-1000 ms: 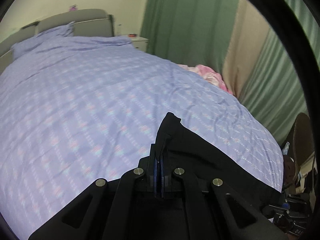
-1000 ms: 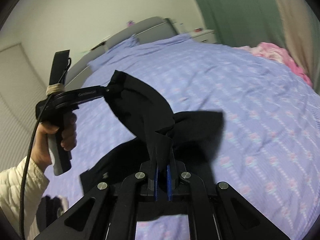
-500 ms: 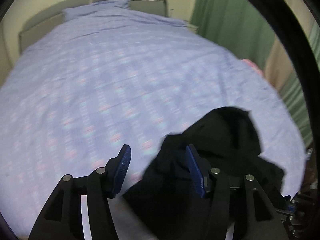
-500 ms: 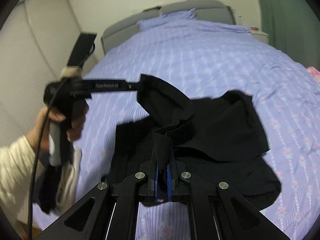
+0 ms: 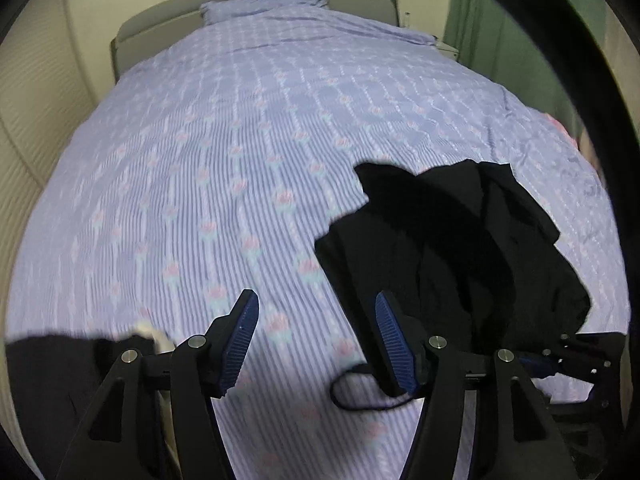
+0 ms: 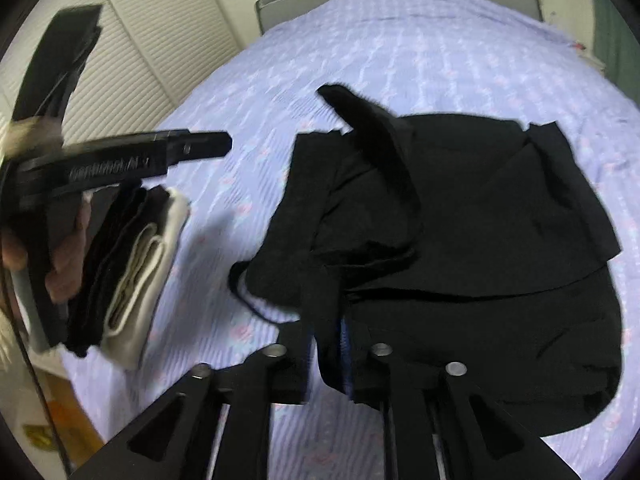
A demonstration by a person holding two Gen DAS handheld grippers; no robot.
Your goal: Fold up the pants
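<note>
Pants [image 5: 460,248] lying crumpled on the bedspread [image 5: 240,160], at 2 o'clock from the left gripper [image 5: 316,340], whose jaws are opening on nothing. A second ago it was clamping the fabric. Right gripper [image 6: 340,332] is opening too, a black fold still sitting between its pads.

Black pants [image 6: 460,216] are seen crumpled in a loose heap on the striped lavender bedspread [image 6: 400,52], toward the near edge of the bed. The fabric is plain, dark and matte, and several layers are overlapped unevenly. One flap is raised above the heap and curled. A thin drawstring loop [image 5: 360,396] is trailed from the near edge onto the bedspread
</note>
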